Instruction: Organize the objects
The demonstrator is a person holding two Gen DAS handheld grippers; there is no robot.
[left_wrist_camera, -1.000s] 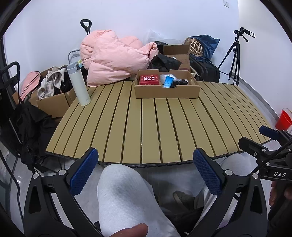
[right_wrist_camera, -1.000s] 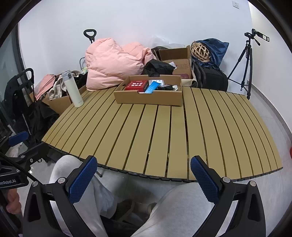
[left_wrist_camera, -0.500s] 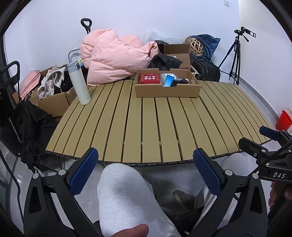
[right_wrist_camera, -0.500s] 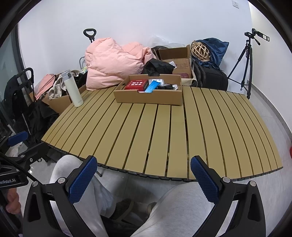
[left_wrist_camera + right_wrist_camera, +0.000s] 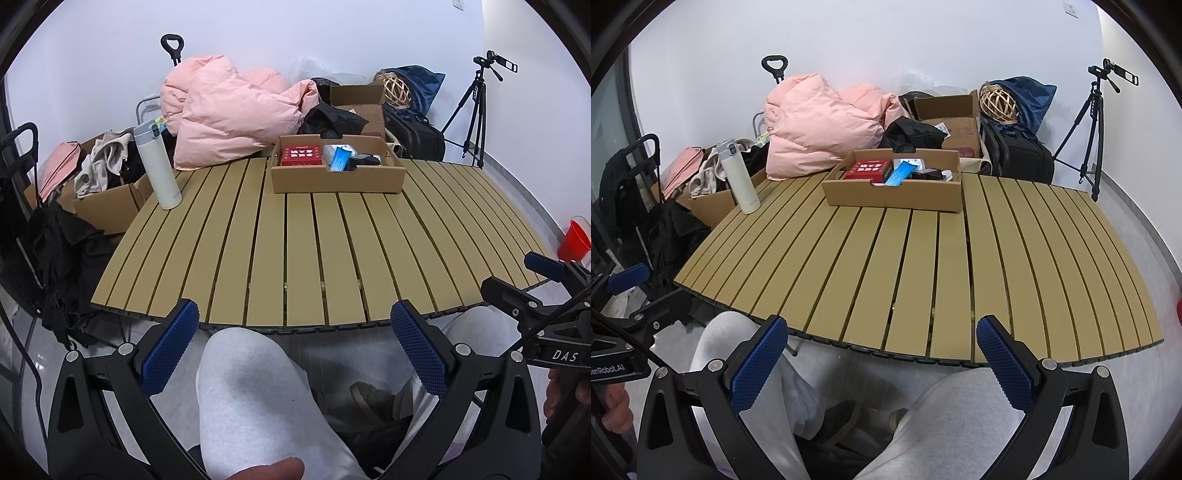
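A shallow cardboard tray (image 5: 338, 182) stands at the far side of the slatted table (image 5: 303, 243). It holds a red box (image 5: 301, 155), a blue packet (image 5: 339, 160) and dark items. The tray (image 5: 894, 201), red box (image 5: 868, 169) and blue packet (image 5: 899, 175) also show in the right wrist view. A white flask (image 5: 158, 164) stands upright at the far left edge, also in the right wrist view (image 5: 738, 181). My left gripper (image 5: 293, 347) and right gripper (image 5: 882, 362) are open and empty, held over my lap short of the table's near edge.
A pink duvet (image 5: 229, 110), cardboard boxes (image 5: 110, 206) with clothes, a black bag (image 5: 417, 136) and a tripod (image 5: 476, 110) crowd the floor behind the table. A red cup (image 5: 574, 240) sits at the right. My knees in grey trousers (image 5: 255, 398) are below the grippers.
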